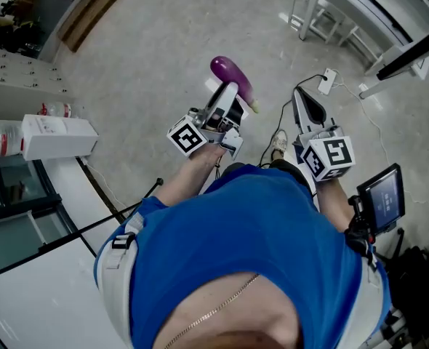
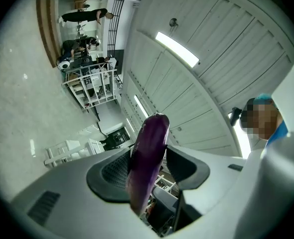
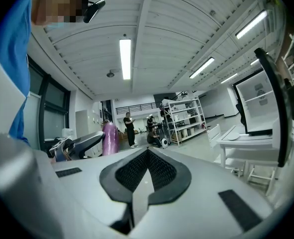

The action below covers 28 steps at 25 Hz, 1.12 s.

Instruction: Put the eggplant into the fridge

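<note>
Above floor point(image 1: 163, 49), left tongs point(image 1: 231, 93) clamp eggplant point(image 1: 229, 71).

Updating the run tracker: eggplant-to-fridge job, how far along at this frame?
Done: the eggplant is picked up, clamped between the pads of the left tool. In hand: it is held in the air above the floor; the right tool is shut and empty. Left: reaching the fridge, which I cannot pick out with certainty, and placing the eggplant inside.
</note>
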Each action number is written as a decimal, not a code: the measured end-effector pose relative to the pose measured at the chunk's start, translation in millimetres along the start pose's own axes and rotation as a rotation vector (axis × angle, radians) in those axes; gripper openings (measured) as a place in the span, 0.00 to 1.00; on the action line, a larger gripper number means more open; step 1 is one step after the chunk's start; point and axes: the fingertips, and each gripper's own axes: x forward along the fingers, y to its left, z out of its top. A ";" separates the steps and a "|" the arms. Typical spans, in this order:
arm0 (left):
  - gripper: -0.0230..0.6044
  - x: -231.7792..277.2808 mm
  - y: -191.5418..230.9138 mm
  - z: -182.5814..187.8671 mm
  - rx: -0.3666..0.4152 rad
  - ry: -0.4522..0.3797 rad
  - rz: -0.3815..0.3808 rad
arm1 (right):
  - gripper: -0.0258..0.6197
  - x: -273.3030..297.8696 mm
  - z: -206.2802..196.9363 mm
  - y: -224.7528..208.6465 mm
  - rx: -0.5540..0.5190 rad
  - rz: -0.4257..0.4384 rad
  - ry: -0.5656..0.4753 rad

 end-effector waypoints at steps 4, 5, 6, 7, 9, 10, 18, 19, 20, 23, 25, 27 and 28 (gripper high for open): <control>0.41 33.7 15.9 13.3 0.044 -0.013 0.008 | 0.04 30.7 18.8 -28.1 -0.005 0.036 -0.014; 0.42 43.3 20.2 16.2 0.047 -0.019 0.011 | 0.04 37.9 23.0 -36.7 -0.006 0.043 -0.016; 0.41 52.8 23.9 18.9 0.046 -0.027 0.013 | 0.04 44.6 27.1 -45.1 -0.007 0.050 -0.020; 0.41 62.1 27.3 21.3 0.042 -0.035 0.015 | 0.04 51.0 31.3 -53.2 -0.008 0.057 -0.022; 0.41 81.0 34.0 25.2 0.041 -0.046 0.017 | 0.04 62.5 38.7 -70.6 -0.016 0.061 -0.017; 0.41 90.9 37.7 26.7 0.048 -0.049 0.016 | 0.04 67.8 41.3 -80.2 -0.021 0.061 -0.011; 0.41 151.4 67.0 20.2 0.044 -0.078 0.015 | 0.04 96.3 54.0 -145.8 -0.026 0.075 -0.026; 0.41 154.9 69.5 19.9 0.042 -0.075 0.017 | 0.04 97.8 53.8 -150.1 -0.026 0.069 -0.020; 0.41 158.1 71.5 19.6 0.042 -0.070 0.017 | 0.04 98.9 53.7 -153.7 -0.026 0.062 -0.015; 0.41 169.4 75.3 18.5 0.041 -0.055 0.010 | 0.04 101.6 55.5 -163.3 -0.015 0.048 -0.022; 0.41 177.5 78.4 18.0 0.039 -0.048 0.008 | 0.04 103.3 56.4 -170.2 -0.009 0.039 -0.023; 0.41 186.2 82.6 16.9 0.034 -0.042 0.008 | 0.04 105.1 56.6 -177.9 -0.009 0.030 -0.018; 0.41 191.3 85.0 16.1 0.031 -0.036 0.007 | 0.04 106.2 57.3 -182.1 -0.009 0.025 -0.018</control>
